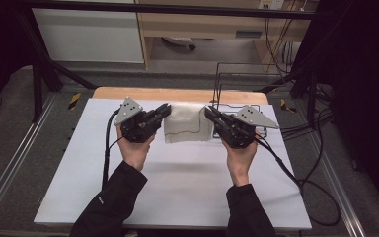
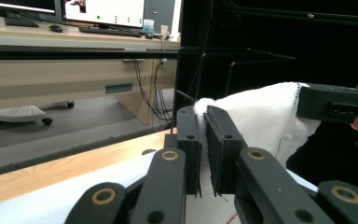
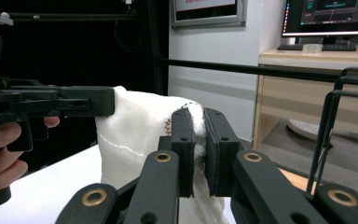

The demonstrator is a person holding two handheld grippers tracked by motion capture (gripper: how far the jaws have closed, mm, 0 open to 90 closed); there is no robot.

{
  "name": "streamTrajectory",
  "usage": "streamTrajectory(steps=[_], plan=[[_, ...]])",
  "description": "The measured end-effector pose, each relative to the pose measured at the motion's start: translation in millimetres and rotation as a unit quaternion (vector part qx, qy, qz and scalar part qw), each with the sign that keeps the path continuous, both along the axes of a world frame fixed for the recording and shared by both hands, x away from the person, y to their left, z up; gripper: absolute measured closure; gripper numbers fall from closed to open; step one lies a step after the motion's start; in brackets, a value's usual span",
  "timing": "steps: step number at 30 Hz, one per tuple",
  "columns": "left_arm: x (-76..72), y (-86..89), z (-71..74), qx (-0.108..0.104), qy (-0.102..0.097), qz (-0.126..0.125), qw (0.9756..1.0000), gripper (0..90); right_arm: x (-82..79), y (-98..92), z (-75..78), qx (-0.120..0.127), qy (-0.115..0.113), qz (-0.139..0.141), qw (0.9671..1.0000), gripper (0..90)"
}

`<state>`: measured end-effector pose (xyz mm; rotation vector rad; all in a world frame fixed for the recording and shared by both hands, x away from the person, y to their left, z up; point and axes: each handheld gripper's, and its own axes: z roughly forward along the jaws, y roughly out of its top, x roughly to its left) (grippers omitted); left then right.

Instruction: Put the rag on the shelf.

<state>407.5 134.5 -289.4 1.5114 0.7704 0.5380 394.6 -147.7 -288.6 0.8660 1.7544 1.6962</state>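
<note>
A white cloth (image 1: 187, 123) with a thin dark stitched line hangs stretched between the two grippers above the far middle of the white table (image 1: 177, 182). My left gripper (image 1: 167, 109) is shut on the cloth's left top corner; in the left gripper view the cloth (image 2: 261, 114) is pinched between the jaws of the left gripper (image 2: 204, 116). My right gripper (image 1: 208, 111) is shut on the right top corner, and the right gripper view shows the cloth (image 3: 135, 126) clamped in the right gripper (image 3: 198, 116). Each gripper view also shows the other gripper holding the far corner.
A black wire rack (image 1: 242, 84) stands at the table's far right, just behind the right gripper. A wooden strip (image 1: 177, 94) runs along the far edge. Black cables (image 1: 301, 177) trail off the right side. A desk with monitors (image 2: 102, 11) stands beyond the table.
</note>
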Motion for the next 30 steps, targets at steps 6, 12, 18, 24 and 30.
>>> streamTrajectory(steps=[6, 12, 18, 24, 30], plan=[[3.2, -4.9, 8.9, -0.004, -0.005, 0.002, 1.0, 84.0, 2.4, -3.7, 7.2, 0.003, -0.009, -0.005, 0.9999, 83.5], [6.2, -10.2, 18.5, -0.007, -0.014, 0.0, 0.9999, 84.0, 3.9, -8.2, 15.9, 0.007, -0.018, -0.01, 0.9998, 83.5], [9.0, -16.8, 28.4, -0.01, -0.022, -0.001, 0.9997, 84.0, 6.2, -12.9, 25.5, 0.008, -0.026, -0.017, 0.9995, 83.6], [10.9, -22.8, 37.7, -0.013, -0.033, -0.003, 0.9994, 84.0, 7.0, -18.5, 37.0, 0.007, -0.038, -0.021, 0.999, 83.6], [13.5, -30.1, 47.8, -0.017, -0.044, -0.001, 0.9989, 84.0, 9.1, -24.0, 47.0, 0.01, -0.049, -0.028, 0.9984, 83.5]])
